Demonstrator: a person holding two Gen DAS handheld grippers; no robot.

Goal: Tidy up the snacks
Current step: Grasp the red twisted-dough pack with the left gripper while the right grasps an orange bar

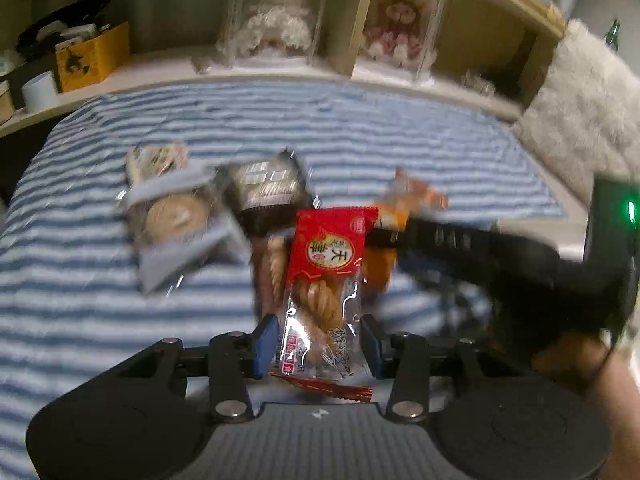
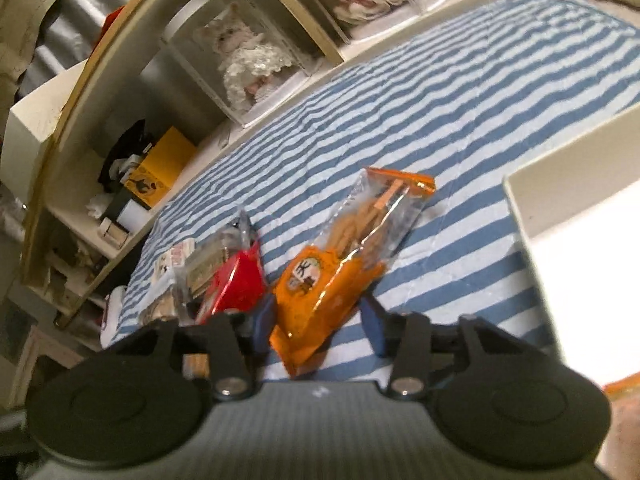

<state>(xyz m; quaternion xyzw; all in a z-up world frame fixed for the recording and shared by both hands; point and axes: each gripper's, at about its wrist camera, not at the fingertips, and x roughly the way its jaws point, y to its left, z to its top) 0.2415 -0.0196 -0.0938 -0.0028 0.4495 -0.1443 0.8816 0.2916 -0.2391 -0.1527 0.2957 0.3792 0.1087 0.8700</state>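
Note:
My left gripper point(image 1: 320, 344) is shut on a red snack packet point(image 1: 326, 280) with a twisted pastry inside, held above the striped cloth. My right gripper point(image 2: 320, 328) is shut on an orange snack packet point(image 2: 336, 276), also lifted; the packet shows at the right in the left wrist view point(image 1: 404, 204) with the right gripper's fingers across it. On the cloth to the left lie a round-biscuit packet point(image 1: 176, 216), a dark biscuit packet point(image 1: 268, 192) and a small pale packet point(image 1: 158, 160). The red packet also shows in the right wrist view point(image 2: 236, 284).
A blue-and-white striped cloth point(image 1: 360, 128) covers the surface. A white box point(image 2: 580, 200) stands at the right. A wooden shelf point(image 1: 344, 20) behind holds doll cases, a yellow box point(image 1: 92, 56) and a white cup point(image 1: 40, 90). A fluffy white cushion point(image 1: 580, 100) lies far right.

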